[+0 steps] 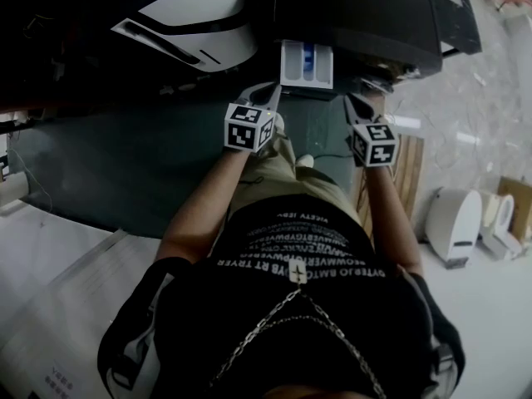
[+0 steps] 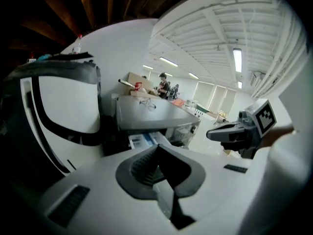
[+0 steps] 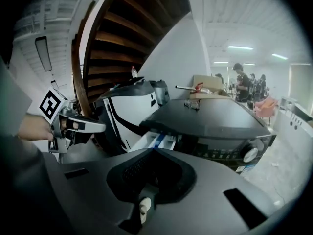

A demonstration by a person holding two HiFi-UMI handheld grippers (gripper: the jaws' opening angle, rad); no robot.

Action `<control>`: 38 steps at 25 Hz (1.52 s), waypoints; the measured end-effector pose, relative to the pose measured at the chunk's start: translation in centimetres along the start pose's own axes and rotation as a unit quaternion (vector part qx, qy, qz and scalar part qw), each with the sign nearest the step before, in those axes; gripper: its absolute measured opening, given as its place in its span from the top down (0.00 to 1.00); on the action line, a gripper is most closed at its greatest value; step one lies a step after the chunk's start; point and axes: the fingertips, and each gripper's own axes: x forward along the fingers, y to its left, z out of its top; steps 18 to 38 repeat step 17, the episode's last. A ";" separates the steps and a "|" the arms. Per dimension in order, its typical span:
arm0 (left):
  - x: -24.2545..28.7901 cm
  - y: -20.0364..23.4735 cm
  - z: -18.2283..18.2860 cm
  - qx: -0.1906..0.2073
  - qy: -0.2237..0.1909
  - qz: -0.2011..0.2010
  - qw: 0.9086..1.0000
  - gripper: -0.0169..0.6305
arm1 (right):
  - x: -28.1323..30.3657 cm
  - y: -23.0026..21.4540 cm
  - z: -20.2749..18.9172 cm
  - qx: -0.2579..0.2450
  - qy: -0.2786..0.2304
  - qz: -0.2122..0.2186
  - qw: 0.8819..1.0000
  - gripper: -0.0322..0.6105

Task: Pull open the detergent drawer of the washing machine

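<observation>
The dark grey washing machine (image 1: 366,15) has its white detergent drawer (image 1: 306,63) standing out from the front, with blue parts showing inside. My left gripper (image 1: 273,96) hangs just below the drawer's left corner, apart from it, with its jaws together and nothing between them. My right gripper (image 1: 354,103) is a little right of the drawer, also shut and empty. In the left gripper view the drawer (image 2: 142,140) peeks above the shut left gripper (image 2: 157,149), and the right gripper (image 2: 230,133) shows at the right. The right gripper view shows the drawer (image 3: 159,141) beyond the right gripper (image 3: 154,151).
A white appliance with a black stripe (image 1: 199,15) stands left of the washing machine. A pair of glasses (image 3: 191,103) lies on the machine's lid. Wooden slats (image 1: 407,173) and white round appliances (image 1: 453,223) are at the right. People (image 2: 163,84) stand far behind.
</observation>
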 end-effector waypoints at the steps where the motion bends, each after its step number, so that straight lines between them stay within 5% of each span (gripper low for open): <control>1: -1.0 -0.5 1.4 0.009 -0.019 -0.001 1.000 0.97 | -1.0 0.2 1.2 -0.003 -0.015 0.001 1.000 0.95; 17: -10.9 -2.6 16.2 0.116 -0.178 0.049 0.976 0.97 | -9.3 1.6 13.3 -0.045 -0.128 0.016 0.991 0.95; 38: -10.9 -2.6 16.2 0.116 -0.178 0.049 0.976 0.97 | -9.3 1.6 13.3 -0.045 -0.128 0.016 0.991 0.95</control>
